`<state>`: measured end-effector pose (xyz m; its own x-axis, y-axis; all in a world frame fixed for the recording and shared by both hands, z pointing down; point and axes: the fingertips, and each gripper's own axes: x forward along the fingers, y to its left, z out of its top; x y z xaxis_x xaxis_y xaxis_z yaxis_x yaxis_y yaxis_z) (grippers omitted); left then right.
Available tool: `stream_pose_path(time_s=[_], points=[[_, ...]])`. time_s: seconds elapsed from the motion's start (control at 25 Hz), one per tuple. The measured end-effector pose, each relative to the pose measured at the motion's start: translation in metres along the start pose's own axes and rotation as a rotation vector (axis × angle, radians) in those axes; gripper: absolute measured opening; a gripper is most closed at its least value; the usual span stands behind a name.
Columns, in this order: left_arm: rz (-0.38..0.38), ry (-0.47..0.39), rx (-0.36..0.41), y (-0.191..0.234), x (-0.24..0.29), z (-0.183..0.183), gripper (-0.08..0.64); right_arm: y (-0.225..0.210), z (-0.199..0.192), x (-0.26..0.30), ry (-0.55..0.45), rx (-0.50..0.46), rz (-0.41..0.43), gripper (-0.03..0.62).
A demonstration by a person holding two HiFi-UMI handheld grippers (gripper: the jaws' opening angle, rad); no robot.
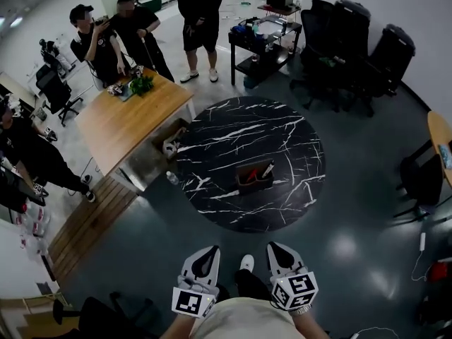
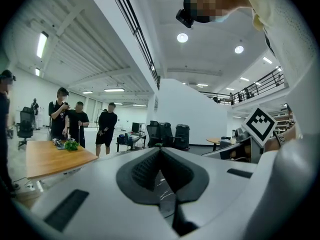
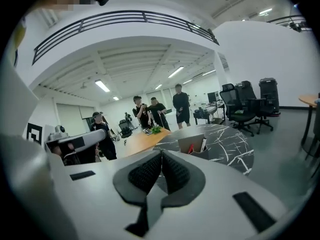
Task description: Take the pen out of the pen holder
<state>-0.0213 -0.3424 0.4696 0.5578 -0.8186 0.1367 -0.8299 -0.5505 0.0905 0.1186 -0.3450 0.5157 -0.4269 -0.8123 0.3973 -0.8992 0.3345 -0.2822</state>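
hanging short of the desk (image 1: pixel 212 143), left claw (image 1: pixel 210 251) and right claw (image 1: pixel 277 248) are closed, empty; arriving closed risks toppling the holder (image 1: pixel 253 179) instead of gripping its pen (image 1: pixel 268 169).

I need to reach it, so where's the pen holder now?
In the head view, the pen holder stands on the round black marble table, just nearer than its centre, ahead of the right gripper; the wooden table lies to its left.

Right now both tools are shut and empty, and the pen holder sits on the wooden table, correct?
No: the head view shows the pen holder on the round black marble table. The left tool and right tool are shut and empty.
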Motion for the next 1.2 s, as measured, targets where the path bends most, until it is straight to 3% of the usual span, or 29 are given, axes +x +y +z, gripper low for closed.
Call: stream_pose_path(time_s=[0.24, 0.48, 0.64, 1.0, 1.2], points=[[0.025, -0.018, -0.019, 0.014, 0.050, 0.013, 0.011, -0.039, 0.040, 0.038, -0.007, -0.024, 0.002, 0.018], [0.007, -0.015, -0.016, 0.036, 0.092, 0.009, 0.011, -0.051, 0.049, 0.081, 0.015, -0.047, 0.004, 0.018], [-0.010, -0.014, -0.057, 0.056, 0.120, 0.005, 0.011, -0.055, 0.045, 0.111, 0.046, -0.044, -0.018, 0.018], [-0.086, -0.026, -0.038, 0.106, 0.178, 0.021, 0.011, -0.102, 0.045, 0.207, 0.047, 0.085, -0.118, 0.018], [-0.125, -0.015, -0.040, 0.128, 0.217, 0.012, 0.011, -0.134, 0.040, 0.258, 0.092, 0.067, -0.193, 0.018]])
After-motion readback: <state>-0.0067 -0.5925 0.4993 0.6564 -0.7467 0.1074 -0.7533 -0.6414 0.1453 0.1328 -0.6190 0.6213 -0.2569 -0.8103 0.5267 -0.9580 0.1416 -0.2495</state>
